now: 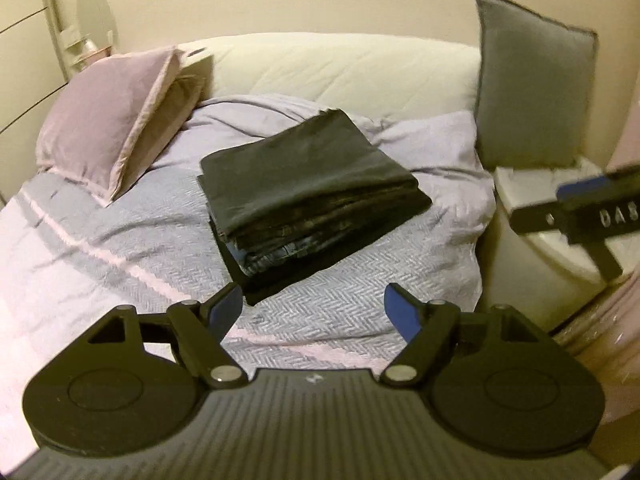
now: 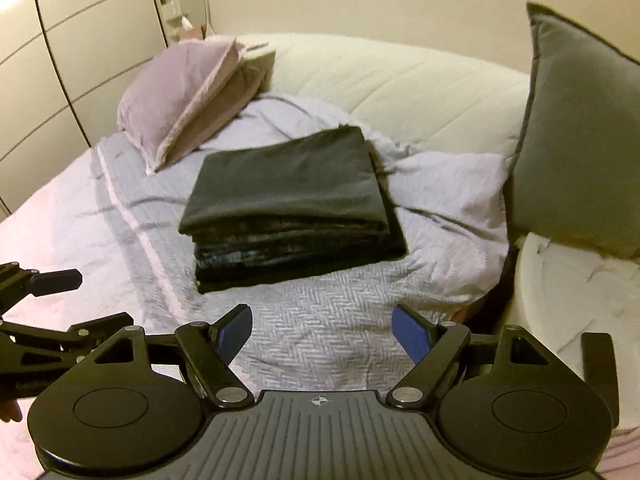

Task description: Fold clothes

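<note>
Left claw (image 1: 313, 307) and right claw (image 2: 322, 328): both released, fingers spread wide, empty, poised level above the herringbone bedspread (image 1: 320, 312). Bare bedspread lies between each claw and the stack of folded dark clothes (image 1: 308, 196) at mid-bed. Lower stack layers are indistinct. Pink pillow (image 1: 108, 124) sits far left. Grey cushion (image 1: 532, 88) stands upright at right, lower edge hidden.
</note>
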A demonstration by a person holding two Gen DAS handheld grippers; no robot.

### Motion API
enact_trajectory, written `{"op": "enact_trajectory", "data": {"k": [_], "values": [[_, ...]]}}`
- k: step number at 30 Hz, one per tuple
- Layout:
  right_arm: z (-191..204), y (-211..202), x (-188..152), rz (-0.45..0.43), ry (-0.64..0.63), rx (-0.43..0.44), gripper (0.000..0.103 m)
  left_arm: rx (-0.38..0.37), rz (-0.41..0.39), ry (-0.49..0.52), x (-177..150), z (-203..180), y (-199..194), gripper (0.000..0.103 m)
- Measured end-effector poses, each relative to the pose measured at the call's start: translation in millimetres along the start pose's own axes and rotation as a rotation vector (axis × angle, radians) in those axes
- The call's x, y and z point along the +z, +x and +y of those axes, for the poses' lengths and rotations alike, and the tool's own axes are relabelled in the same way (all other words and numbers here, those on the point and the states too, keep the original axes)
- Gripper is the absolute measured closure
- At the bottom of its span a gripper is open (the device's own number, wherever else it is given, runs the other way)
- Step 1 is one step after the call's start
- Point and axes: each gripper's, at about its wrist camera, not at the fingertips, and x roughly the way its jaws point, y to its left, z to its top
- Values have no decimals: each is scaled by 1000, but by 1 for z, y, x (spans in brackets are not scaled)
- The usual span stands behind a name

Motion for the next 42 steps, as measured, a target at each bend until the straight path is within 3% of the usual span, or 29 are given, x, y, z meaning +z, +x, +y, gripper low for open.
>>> {"op": "enact_trajectory", "data": {"k": [6, 10, 14, 20, 32, 42], "values": [[2, -13, 1, -11, 4, 10, 23, 70, -11, -10, 3, -1, -15, 28], [0, -11, 12, -16, -33, 36, 23, 132, 13, -119, 10, 3, -13, 27], [-2, -7, 22, -3, -93, 60, 23, 138, 80, -201, 17, 0, -9, 27], [-13, -7, 25, 9, -131, 78, 23, 148, 131, -224, 22, -20, -5, 27], [-32, -8, 26, 20, -155, 148, 23, 217, 154, -275, 31, -43, -7, 27], [-37, 0, 18, 61, -192, 184, 23, 245, 196, -358, 16, -55, -13, 26]]}}
